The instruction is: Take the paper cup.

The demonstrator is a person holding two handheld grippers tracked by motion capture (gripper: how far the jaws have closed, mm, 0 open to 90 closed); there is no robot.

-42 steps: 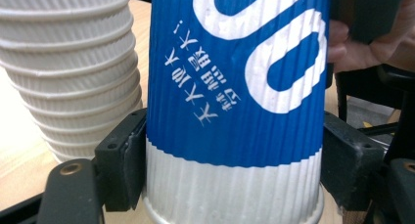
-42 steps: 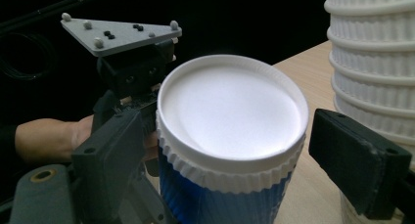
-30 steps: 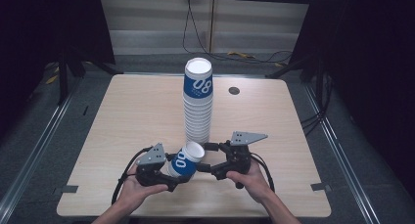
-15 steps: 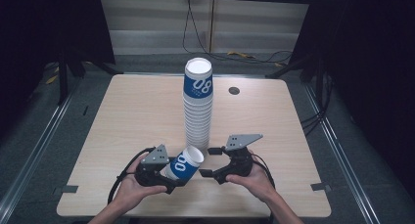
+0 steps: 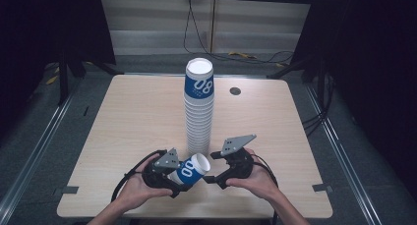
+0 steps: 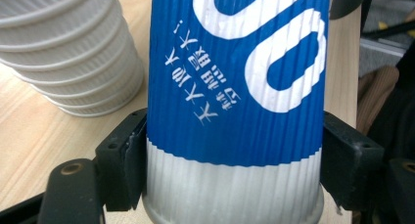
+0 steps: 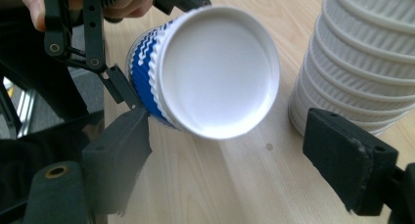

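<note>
A blue-and-white ribbed paper cup (image 5: 191,169) lies on its side above the table's near edge. My left gripper (image 5: 178,180) is shut on it, and its black pads (image 6: 122,165) press the cup (image 6: 235,101) at the seam between blue and white. The cup's closed white end (image 7: 215,70) faces my right gripper (image 7: 235,170). That right gripper (image 5: 210,179) is open, its jaws spread wide just short of the cup's end. A tall stack of upturned cups (image 5: 199,107) stands mid-table, just beyond both grippers.
The stack's ribbed white foot (image 7: 362,72) is close on the right gripper's far side, also shown as white rims (image 6: 68,53) beside the held cup. A small dark round hole (image 5: 235,91) marks the wooden tabletop (image 5: 123,117) behind the stack. Black cables trail from both grippers.
Both hands and the held cup have drifted slightly toward the table's near edge, away from the stack's foot. The left gripper still holds the cup, and the right gripper stays open.
</note>
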